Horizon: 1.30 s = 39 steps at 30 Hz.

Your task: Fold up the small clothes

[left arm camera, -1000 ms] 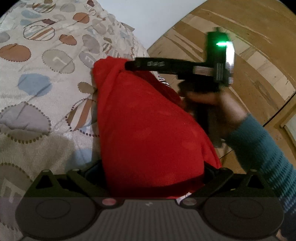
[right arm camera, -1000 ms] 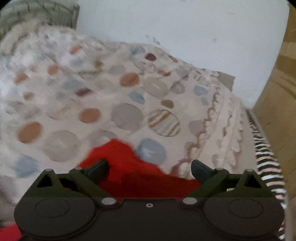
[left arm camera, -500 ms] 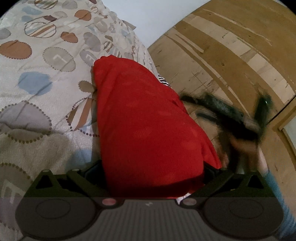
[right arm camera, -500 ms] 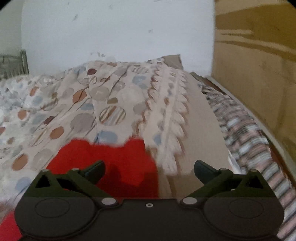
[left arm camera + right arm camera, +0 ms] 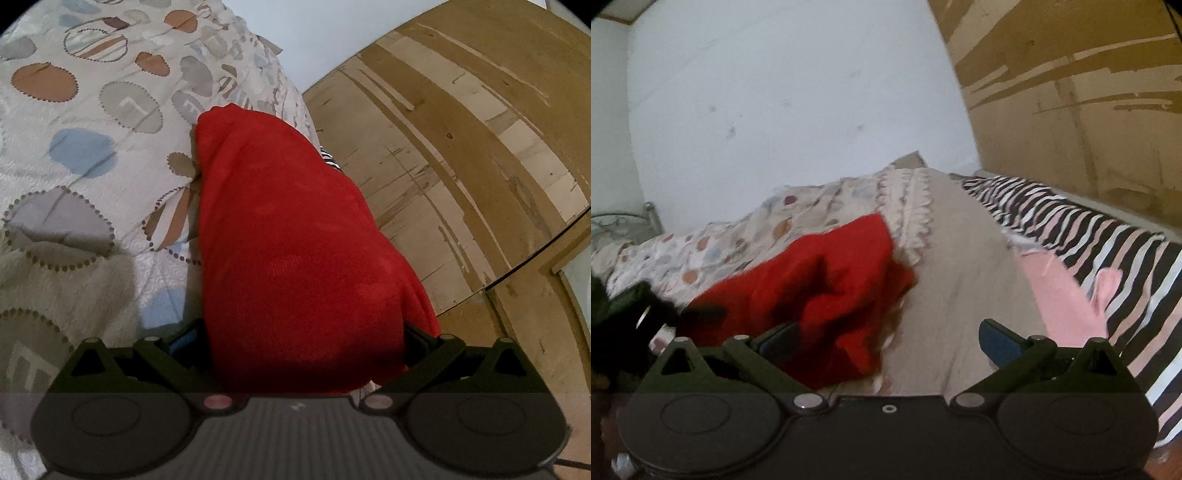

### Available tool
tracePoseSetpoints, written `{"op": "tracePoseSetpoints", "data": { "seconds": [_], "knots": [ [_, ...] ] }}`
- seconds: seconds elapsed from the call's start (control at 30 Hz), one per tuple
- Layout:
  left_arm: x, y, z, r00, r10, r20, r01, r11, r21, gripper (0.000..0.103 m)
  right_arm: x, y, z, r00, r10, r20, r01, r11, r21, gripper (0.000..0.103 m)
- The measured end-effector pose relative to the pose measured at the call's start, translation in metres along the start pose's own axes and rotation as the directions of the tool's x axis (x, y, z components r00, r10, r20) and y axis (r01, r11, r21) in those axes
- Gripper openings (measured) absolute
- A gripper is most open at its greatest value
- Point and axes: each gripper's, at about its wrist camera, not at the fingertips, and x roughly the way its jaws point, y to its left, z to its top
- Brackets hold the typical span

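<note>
Left gripper (image 5: 303,334): jaws closed on one red garment (image 5: 291,236), cloth bunched between them. Right gripper (image 5: 886,336): jaws wide apart, pads pressing nothing, though the garment's near fold lies over the left finger. One garment only, draped at the bed's side edge over the dotted quilt (image 5: 92,147). One striped sheet (image 5: 1108,251) beyond, against a wooden panel (image 5: 461,129).

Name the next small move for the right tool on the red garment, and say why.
Probably bring the right tool, open and empty, onto the free edge of the red garment and close; the left tool already grips the other end.
</note>
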Motion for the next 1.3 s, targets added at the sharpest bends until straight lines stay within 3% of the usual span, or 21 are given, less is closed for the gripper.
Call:
{"op": "tracePoseSetpoints", "data": {
  "seconds": [0.13,0.3,0.33,0.4,0.47,0.53,0.6,0.67,0.7,0.8,1.0,1.3],
  "knots": [
    [0.001,0.001,0.000,1.000,-0.007,0.000,0.007,1.000,-0.004,0.103,-0.003,0.006,-0.006,0.995,0.092,0.028,-0.092,0.996,-0.012,0.102],
    [0.002,0.002,0.000,1.000,-0.009,0.005,0.009,1.000,-0.001,0.103,0.006,0.021,-0.004,0.986,0.167,0.026,-0.163,0.980,-0.117,0.102],
    [0.001,0.002,-0.001,1.000,-0.009,0.005,0.009,1.000,0.000,0.103,0.008,0.024,-0.003,0.987,0.156,0.030,-0.150,0.979,-0.137,0.102],
    [0.002,0.002,-0.001,1.000,-0.008,0.003,0.008,1.000,0.004,0.103,0.017,0.026,-0.003,0.999,0.036,0.030,-0.031,0.987,-0.155,0.102],
    [0.002,0.000,-0.002,1.000,-0.005,0.001,0.005,1.000,0.012,0.103,0.023,0.014,-0.003,1.000,-0.016,0.000,0.016,0.997,-0.080,0.102],
    [0.002,-0.001,-0.003,1.000,-0.001,0.003,0.001,1.000,0.019,0.103,0.026,-0.002,-0.004,1.000,-0.007,-0.025,0.008,0.999,0.041,0.102],
    [0.002,-0.001,-0.003,1.000,-0.001,0.007,0.001,1.000,0.016,0.103,0.024,-0.007,-0.006,0.997,-0.071,-0.021,0.072,0.996,0.059,0.102],
    [0.000,0.000,-0.002,1.000,-0.004,0.006,0.004,1.000,0.003,0.103,0.022,-0.009,-0.007,0.982,-0.188,-0.027,0.189,0.981,0.039,0.100],
    [-0.001,0.000,-0.002,1.000,-0.003,0.006,0.003,1.000,0.004,0.103,0.019,-0.014,-0.007,0.981,-0.190,-0.028,0.191,0.980,0.053,0.100],
    [-0.002,-0.003,-0.003,1.000,0.010,0.016,-0.010,1.000,0.021,0.103,0.003,-0.028,-0.004,0.996,-0.091,0.021,0.086,0.984,0.153,0.102],
    [-0.005,-0.006,-0.004,0.999,0.028,0.028,-0.030,0.999,0.041,0.103,0.007,-0.007,0.022,0.997,0.021,0.078,-0.028,0.996,0.089,0.102],
    [-0.009,-0.010,-0.007,0.998,0.048,0.045,-0.051,0.996,0.072,0.103,0.067,0.003,0.056,0.996,0.092,-0.008,-0.090,0.987,0.131,0.102]
  ]
}}
